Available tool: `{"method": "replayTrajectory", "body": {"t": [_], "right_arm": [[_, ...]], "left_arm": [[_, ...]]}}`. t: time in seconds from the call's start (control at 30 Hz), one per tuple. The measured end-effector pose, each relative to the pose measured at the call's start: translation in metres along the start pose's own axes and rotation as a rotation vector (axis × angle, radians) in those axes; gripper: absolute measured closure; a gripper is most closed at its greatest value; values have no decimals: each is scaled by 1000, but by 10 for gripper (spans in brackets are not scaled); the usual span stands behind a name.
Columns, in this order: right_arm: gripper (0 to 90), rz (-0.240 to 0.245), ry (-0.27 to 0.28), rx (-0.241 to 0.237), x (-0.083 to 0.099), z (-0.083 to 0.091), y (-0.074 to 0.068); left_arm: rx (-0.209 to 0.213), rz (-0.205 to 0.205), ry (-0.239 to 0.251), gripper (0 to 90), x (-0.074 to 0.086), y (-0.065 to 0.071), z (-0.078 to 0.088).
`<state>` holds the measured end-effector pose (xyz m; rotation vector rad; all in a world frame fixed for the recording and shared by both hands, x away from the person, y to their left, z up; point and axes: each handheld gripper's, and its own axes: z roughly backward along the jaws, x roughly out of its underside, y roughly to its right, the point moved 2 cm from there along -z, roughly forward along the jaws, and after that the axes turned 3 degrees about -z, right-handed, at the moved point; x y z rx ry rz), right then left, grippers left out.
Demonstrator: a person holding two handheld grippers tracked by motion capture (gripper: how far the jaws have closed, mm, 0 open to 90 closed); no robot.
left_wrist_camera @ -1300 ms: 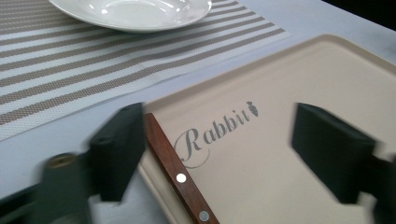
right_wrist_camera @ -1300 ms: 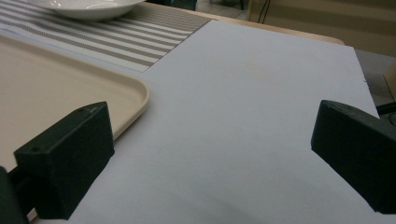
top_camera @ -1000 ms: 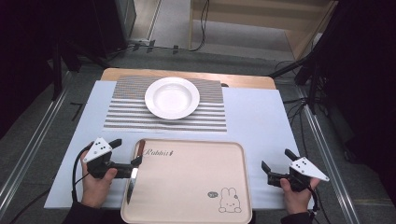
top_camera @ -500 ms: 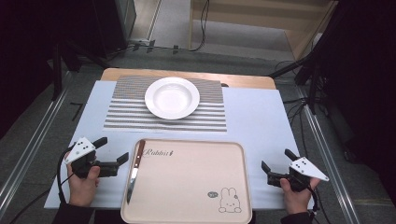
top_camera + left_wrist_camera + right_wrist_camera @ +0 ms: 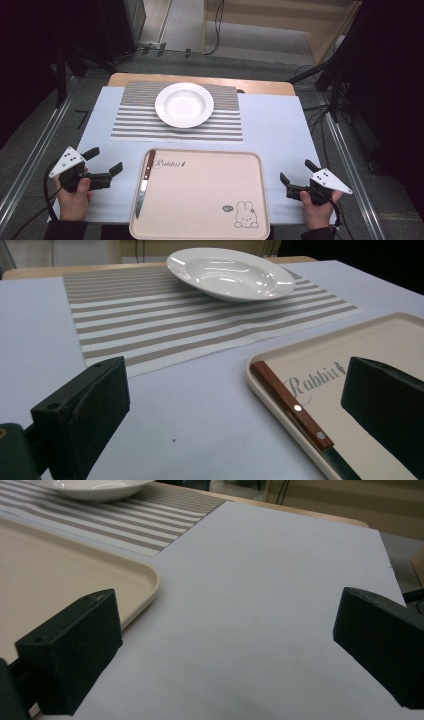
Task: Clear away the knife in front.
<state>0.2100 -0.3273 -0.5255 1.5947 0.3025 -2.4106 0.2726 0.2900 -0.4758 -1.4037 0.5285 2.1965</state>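
Tray: knife just right of left claw.

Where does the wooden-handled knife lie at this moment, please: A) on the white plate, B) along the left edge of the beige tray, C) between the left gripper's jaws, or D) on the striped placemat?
B: the knife lies inside the tray along its left rim, with the open left gripper apart from it.

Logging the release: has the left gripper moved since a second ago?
Yes. The left gripper has drawn back leftward, away from the tray's left rim and the knife.
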Motion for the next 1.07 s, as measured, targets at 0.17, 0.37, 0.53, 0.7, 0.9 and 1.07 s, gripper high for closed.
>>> {"method": "replayTrajectory", "body": {"t": [0.17, 0.37, 0.53, 0.7, 0.9, 1.07], "right_arm": [[0, 1, 1, -1, 0, 0, 0], [0, 0, 3, -1, 0, 0, 0], [0, -6, 4, -1, 0, 0, 1], [0, -17, 7, 4, -1, 0, 2], [0, -34, 17, 6, 0, 2, 5], [0, -47, 28, 2, -1, 3, 6]], "left_arm": [[-23, 23, 1, 0, 3, -9, 7], [-50, 29, 0, 0, 8, -20, 15], [-57, 42, 8, 0, 12, -27, 22], [-65, 49, 9, 0, 18, -35, 29], [-79, 83, 24, 0, 22, -43, 37], [-81, 79, 13, 0, 22, -43, 34]]}}
